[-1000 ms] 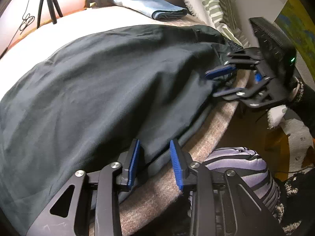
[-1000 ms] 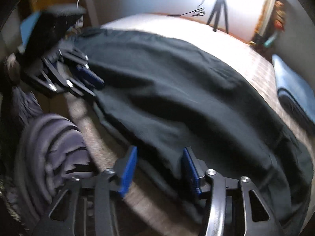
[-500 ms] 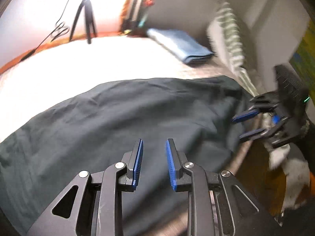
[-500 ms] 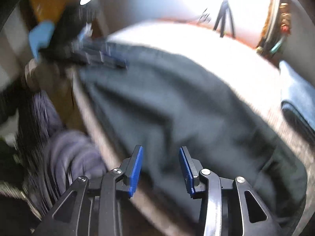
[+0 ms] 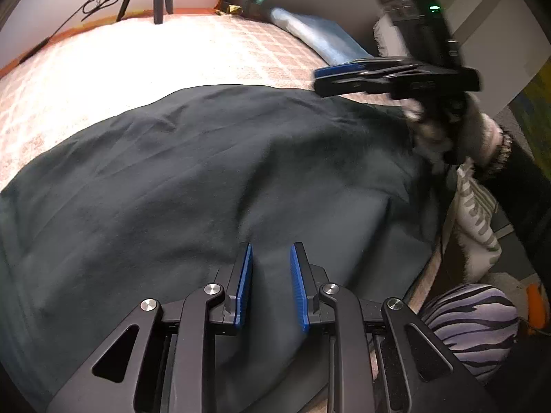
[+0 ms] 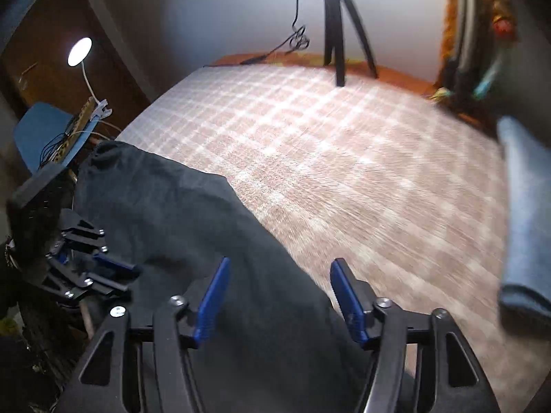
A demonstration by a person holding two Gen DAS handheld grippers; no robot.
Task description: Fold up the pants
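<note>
One pair of dark pants (image 5: pixel 213 186) lies on the bed (image 6: pixel 344 158); the left hand-held gripper (image 5: pixel 270 287) is slightly spread and empty, and the right hand-held gripper (image 6: pixel 280 296) is opening, empty.

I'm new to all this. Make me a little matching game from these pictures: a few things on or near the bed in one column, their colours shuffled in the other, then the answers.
Things:
1. pants
2. folded cloth at the bed's far side
3. tripod
4. bed cover

Colours:
A. pink and white checks
B. light blue
C. dark grey-green
D. black

Pairs: 1-C, 2-B, 3-D, 4-A
</note>
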